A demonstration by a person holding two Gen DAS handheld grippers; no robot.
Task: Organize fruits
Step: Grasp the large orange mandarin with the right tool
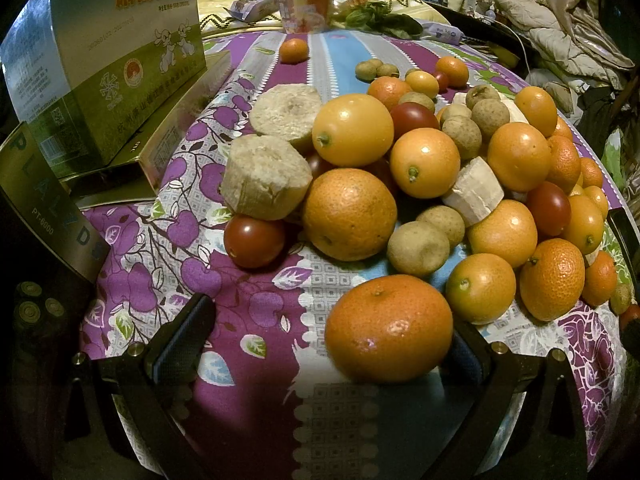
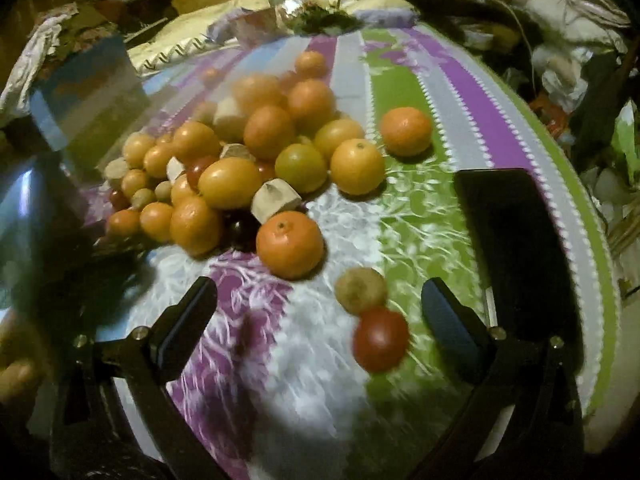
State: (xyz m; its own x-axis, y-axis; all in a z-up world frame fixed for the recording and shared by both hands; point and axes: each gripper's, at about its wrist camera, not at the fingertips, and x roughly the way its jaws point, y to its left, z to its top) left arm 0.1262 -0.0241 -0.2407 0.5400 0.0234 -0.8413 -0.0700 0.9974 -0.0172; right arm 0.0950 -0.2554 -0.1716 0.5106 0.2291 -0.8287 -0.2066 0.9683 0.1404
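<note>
Mixed fruits (image 1: pixel 420 168) sit heaped mid-cloth, unsorted. Left tongs (image 1: pixel 332 348) spread around a near mandarin (image 1: pixel 388 328); right tongs (image 2: pixel 320 316) spread, empty, above a tomato (image 2: pixel 380 338), likely starting separate groups.

The right wrist view is smeared throughout: the cherry tomato (image 2: pixel 381 339) and the brownish longan (image 2: pixel 361 290) just beyond it have soft edges, and the far side of the fruit pile (image 2: pixel 240 152) runs together. A dark flat object (image 2: pixel 516 240) on the cloth shows no detail. In the left wrist view the mandarin (image 1: pixel 389 328) covers the right tong's pad, so contact cannot be judged. The PLAYLANDS box (image 1: pixel 44 208) is cut off by the left edge, and several tomatoes (image 1: pixel 320 164) lie half buried under kumquats.
</note>
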